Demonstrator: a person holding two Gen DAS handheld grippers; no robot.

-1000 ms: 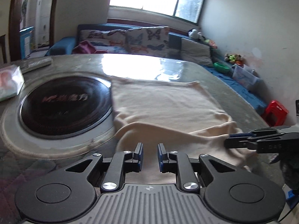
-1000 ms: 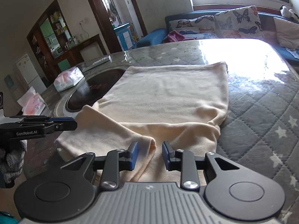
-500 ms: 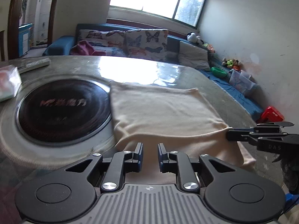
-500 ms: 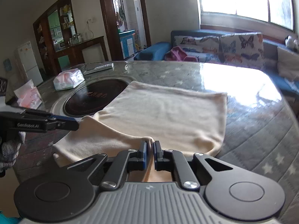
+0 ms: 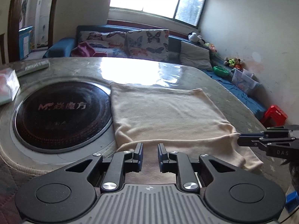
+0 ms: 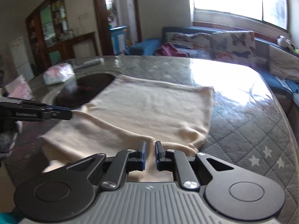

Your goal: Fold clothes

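Note:
A cream garment (image 5: 164, 112) lies flat on the table, its far part smooth and its near edge raised. In the left wrist view my left gripper (image 5: 150, 145) has its jaws narrowly apart with the near hem pinched between them. My right gripper (image 5: 239, 136) comes in from the right, and the hem runs taut up to its tips. In the right wrist view that gripper (image 6: 150, 143) holds a fold of the garment (image 6: 149, 108); its jaws are opening slightly with the fold between them. My left gripper (image 6: 70, 112) grips the hem at the left.
A round dark hotplate (image 5: 59, 112) is set in the table left of the garment. A tissue pack (image 5: 7, 85) and a flat grey strip (image 5: 35, 67) lie beyond it. A sofa (image 5: 130, 43) runs behind the table. A red stool (image 5: 274, 113) stands at the right.
My right gripper went from open around the fold to shut on it. The garment's near edge has come up and stretched between the two grippers. The left jaws kept their gap.

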